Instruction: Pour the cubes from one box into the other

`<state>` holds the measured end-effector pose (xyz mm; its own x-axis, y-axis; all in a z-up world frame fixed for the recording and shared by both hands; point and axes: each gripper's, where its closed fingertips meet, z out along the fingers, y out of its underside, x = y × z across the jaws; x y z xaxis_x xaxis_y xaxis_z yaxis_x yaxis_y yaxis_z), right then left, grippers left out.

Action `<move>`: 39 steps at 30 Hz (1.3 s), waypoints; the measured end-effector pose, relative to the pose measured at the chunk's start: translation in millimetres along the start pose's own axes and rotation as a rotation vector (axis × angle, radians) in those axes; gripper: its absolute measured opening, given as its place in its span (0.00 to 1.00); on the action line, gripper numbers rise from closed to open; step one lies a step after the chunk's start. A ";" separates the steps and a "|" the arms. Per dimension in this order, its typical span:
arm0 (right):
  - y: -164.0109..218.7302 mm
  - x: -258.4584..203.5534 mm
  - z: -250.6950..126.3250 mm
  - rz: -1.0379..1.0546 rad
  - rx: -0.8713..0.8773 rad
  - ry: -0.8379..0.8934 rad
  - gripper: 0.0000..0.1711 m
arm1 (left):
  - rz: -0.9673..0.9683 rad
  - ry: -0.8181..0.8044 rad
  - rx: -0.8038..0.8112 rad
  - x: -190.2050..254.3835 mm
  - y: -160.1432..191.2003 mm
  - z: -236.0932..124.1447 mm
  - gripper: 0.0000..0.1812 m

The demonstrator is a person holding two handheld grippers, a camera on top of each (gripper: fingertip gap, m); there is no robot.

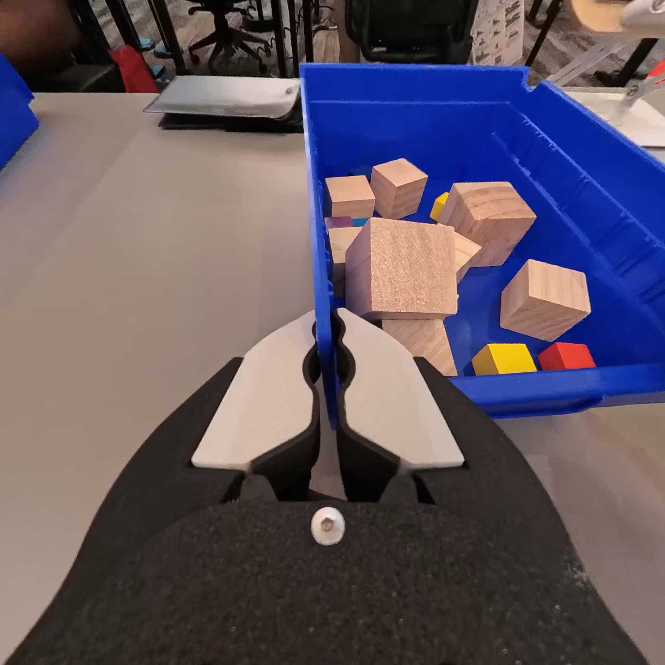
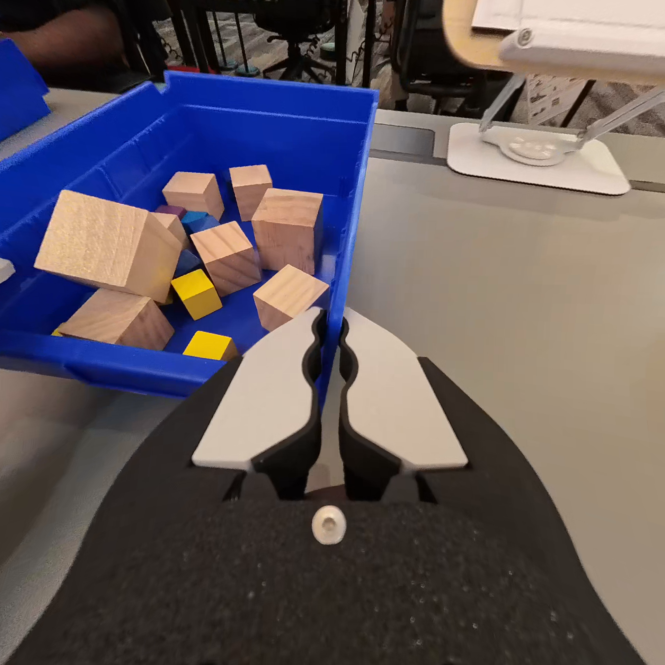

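surface: grey table (image 1: 144,252) | upper centre, left view: flat grey slab (image 1: 226,97) | upper left: second blue box (image 1: 14,111) | upper right, right view: white stand base (image 2: 532,162)

L gripper (image 1: 326,316) on blue box (image 1: 406,118) wall

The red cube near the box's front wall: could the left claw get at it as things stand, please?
Probably not: the left claw is shut on the blue box's side wall, and a large wooden cube stands between it and the red cube.
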<state>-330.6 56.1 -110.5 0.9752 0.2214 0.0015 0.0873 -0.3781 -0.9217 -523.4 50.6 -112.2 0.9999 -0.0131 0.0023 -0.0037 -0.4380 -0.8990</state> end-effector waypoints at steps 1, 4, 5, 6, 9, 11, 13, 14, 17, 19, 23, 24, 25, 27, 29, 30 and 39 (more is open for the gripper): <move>2.9 -4.1 1.0 0.013 -0.006 -0.016 0.02 | 0.007 0.001 -0.003 -4.3 2.4 3.0 0.01; 6.4 -12.3 2.4 0.099 0.004 -0.080 0.03 | -0.053 0.066 0.026 -10.4 6.4 11.1 0.02; 6.5 -13.2 2.3 0.104 0.001 -0.093 0.03 | -0.080 0.093 0.032 -10.8 6.1 11.3 0.02; 6.7 -13.5 2.0 0.104 -0.004 -0.101 0.03 | -0.090 0.109 0.032 -10.8 6.7 11.2 0.03; 8.1 -14.8 -0.3 0.078 -0.025 -0.144 0.04 | -0.094 0.120 -0.027 -7.5 17.3 11.5 0.06; 7.7 -15.0 -8.2 0.052 -0.043 -0.176 0.06 | -0.086 0.100 -0.035 -7.4 17.5 7.4 0.15; -1.3 -14.1 -27.4 -0.018 -0.016 -0.240 0.06 | -0.060 0.033 0.016 -16.7 4.6 -6.9 0.18; -6.5 -13.7 -40.9 -0.076 0.007 -0.297 0.07 | -0.057 0.009 0.056 -20.8 -4.9 -17.3 0.18; -28.0 18.6 -80.1 -0.155 0.118 -0.360 0.10 | -0.077 -0.040 0.158 -25.8 -30.2 -52.3 0.18; -32.9 55.1 -100.4 -0.121 0.127 -0.398 0.13 | -0.063 -0.014 0.171 -12.1 -36.3 -69.9 0.21; 10.1 143.0 -132.4 -0.006 -0.083 -0.547 0.22 | -0.095 0.167 0.071 42.3 -18.7 -100.8 0.26; 22.8 179.2 -134.2 0.033 -0.112 -0.481 0.22 | -0.116 0.201 0.074 53.8 -15.7 -109.0 0.26; 33.2 214.9 -137.3 0.063 -0.112 -0.417 0.22 | -0.131 0.228 0.077 64.0 -12.6 -116.1 0.27; 52.7 281.2 -147.7 0.104 -0.070 -0.296 0.22 | -0.149 0.247 0.092 78.3 -6.2 -123.7 0.27; 74.4 337.4 -160.4 0.187 -0.072 -0.186 0.26 | -0.155 0.247 0.111 88.5 3.3 -123.1 0.27; 81.8 358.5 -167.0 0.227 -0.084 -0.149 0.27 | -0.150 0.238 0.123 91.8 10.2 -120.8 0.27; 91.9 442.2 -190.3 0.407 -0.014 0.005 0.30 | -0.157 0.224 0.090 100.3 40.9 -100.4 0.26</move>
<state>147.3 -51.8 -120.7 0.9315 0.0466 -0.3608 -0.3037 -0.4461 -0.8419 -424.5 -58.9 -104.8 0.9603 -0.1543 0.2324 0.1621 -0.3691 -0.9151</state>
